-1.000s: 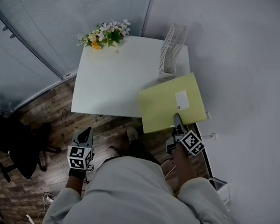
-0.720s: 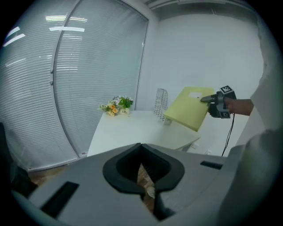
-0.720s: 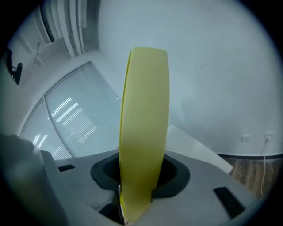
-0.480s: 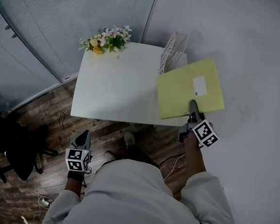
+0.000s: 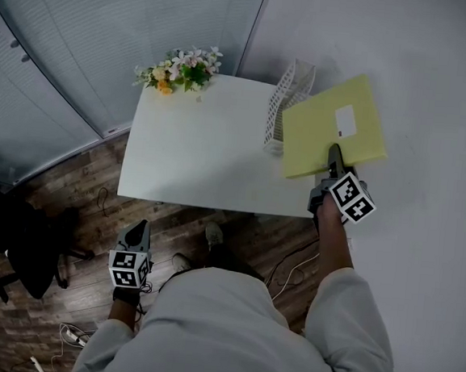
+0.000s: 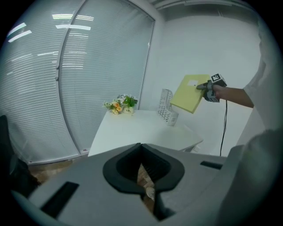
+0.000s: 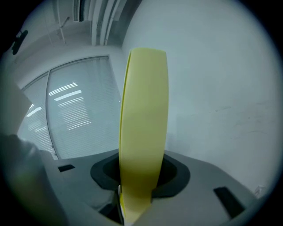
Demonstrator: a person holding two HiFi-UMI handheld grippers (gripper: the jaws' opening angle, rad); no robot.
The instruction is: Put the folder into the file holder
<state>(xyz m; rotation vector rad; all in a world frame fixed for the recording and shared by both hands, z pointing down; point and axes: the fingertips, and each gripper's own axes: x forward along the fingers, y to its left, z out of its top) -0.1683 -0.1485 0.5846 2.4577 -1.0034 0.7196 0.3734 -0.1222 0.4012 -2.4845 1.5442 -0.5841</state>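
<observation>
The right tongs [image 5: 334,153] were clamped on the near edge of the folder [image 5: 328,131], their jaws partly closed with the pads pressing on either face of it. In the right gripper view the folder [image 7: 143,132] stood edge-on between those tongs [image 7: 136,196] and rose toward 12 o'clock. The yellow-green folder hung in the air, tilted, with its white label [image 5: 346,121] facing up. In the head view it lay at 3 o'clock of the file holder [image 5: 287,97], its far left corner overlapping the holder. In the left gripper view the folder [image 6: 191,93] sat at 1 o'clock of the file holder [image 6: 166,111] and clear of it, so it was not in the holder. The white mesh file holder stood upright at the 1 o'clock corner of the white tabletop [image 5: 196,145], and a bunch of flowers [image 5: 179,65] lay near the 11 o'clock corner.

The left tongs [image 5: 137,231] were low, at 7 o'clock of the tabletop over the wood floor [image 5: 69,207]. Their jaws [image 6: 142,174] met at the tips and held nothing
</observation>
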